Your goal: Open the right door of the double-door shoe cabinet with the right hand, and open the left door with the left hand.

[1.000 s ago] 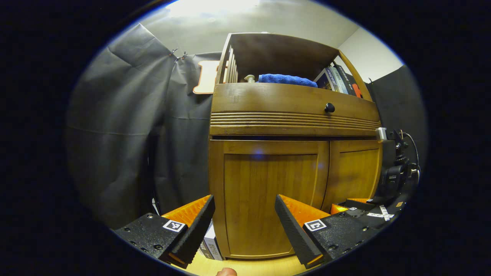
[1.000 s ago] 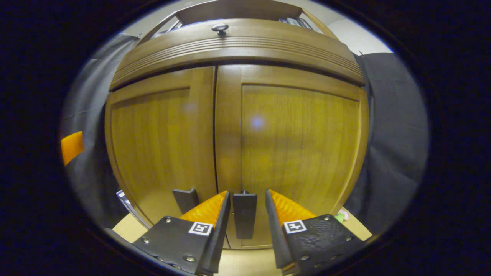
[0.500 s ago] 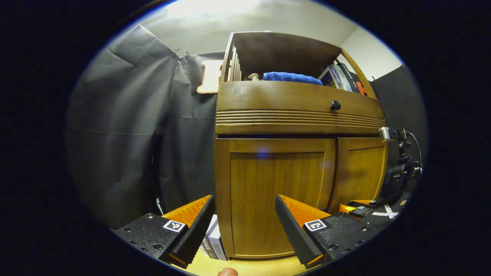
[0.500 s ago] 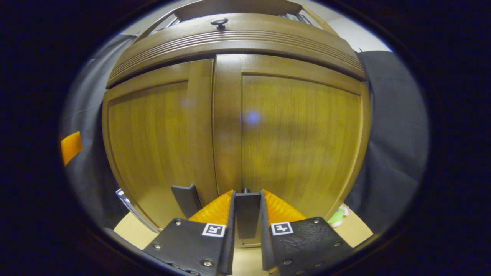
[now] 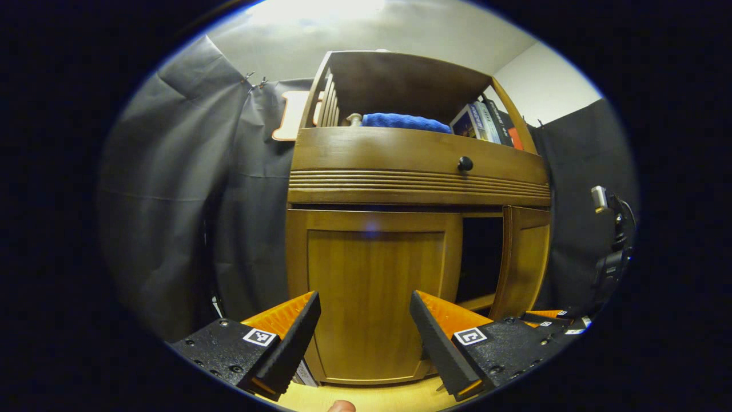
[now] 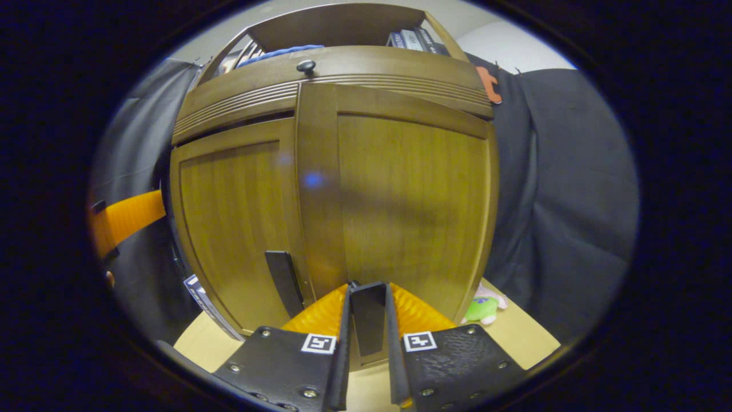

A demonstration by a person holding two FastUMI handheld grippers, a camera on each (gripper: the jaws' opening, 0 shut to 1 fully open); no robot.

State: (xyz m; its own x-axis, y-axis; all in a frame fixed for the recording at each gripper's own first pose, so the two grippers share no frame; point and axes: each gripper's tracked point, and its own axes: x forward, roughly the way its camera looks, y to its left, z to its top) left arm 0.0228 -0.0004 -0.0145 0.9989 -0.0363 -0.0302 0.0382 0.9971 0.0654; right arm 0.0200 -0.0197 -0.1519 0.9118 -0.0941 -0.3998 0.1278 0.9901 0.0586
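The wooden shoe cabinet's left door (image 5: 372, 297) is closed, straight ahead of my left gripper (image 5: 365, 326), which hangs open and apart from it. The right door (image 5: 523, 257) stands swung out, with a dark gap (image 5: 480, 257) beside it. In the right gripper view, my right gripper (image 6: 369, 332) is shut on the right door's black handle (image 6: 369, 315), and the right door (image 6: 412, 194) fills the middle. The left door (image 6: 234, 229) carries its own black handle (image 6: 283, 280). An orange finger of the left gripper (image 6: 123, 220) shows at the left edge.
Above the doors is a drawer with a black knob (image 5: 465, 164). The open shelf holds a blue towel (image 5: 403, 121) and books (image 5: 483, 120). A soft toy (image 6: 483, 306) lies on the floor right of the cabinet, boxes (image 6: 206, 300) to its left. A camera stand (image 5: 612, 257) is at far right.
The right gripper shut on the right door's handle and has swung that door outward, baring a dark gap. The left gripper stayed open and drifted slightly relative to the cabinet.
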